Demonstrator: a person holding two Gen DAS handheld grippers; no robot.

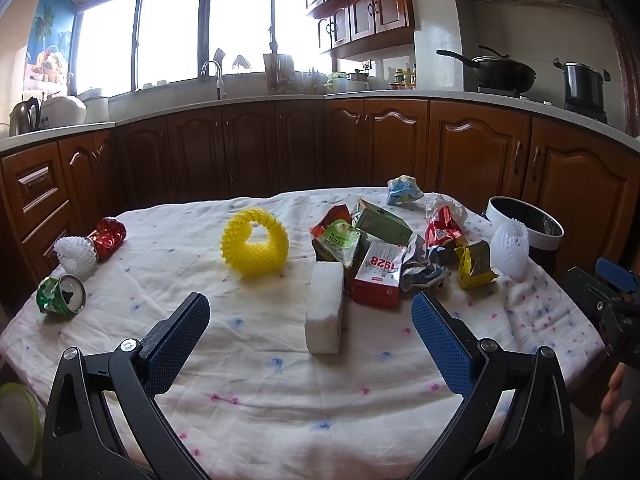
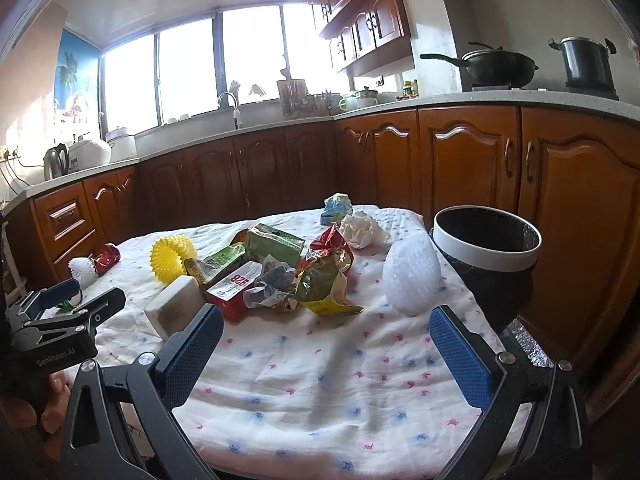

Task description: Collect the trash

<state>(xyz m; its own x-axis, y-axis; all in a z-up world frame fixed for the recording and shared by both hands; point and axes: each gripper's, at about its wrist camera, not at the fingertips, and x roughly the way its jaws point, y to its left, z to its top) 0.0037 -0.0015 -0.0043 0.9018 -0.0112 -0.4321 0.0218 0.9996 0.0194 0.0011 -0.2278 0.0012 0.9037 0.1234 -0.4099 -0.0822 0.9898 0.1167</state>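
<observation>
Trash lies scattered on a table under a white patterned cloth. In the left wrist view a white foam block stands just ahead of my open left gripper, with a red carton, green carton and wrappers behind it. A yellow foam net ring sits left of the pile, and a crushed green can lies at the left edge. My right gripper hangs open over bare cloth, short of a white foam net. A black bin with a white rim stands off the table's right corner.
A white foam net and a red foil wrapper sit at the far left. A blue-white crumpled wrapper lies at the table's back edge. Brown cabinets and a counter with pots ring the room. A hand holds the other gripper.
</observation>
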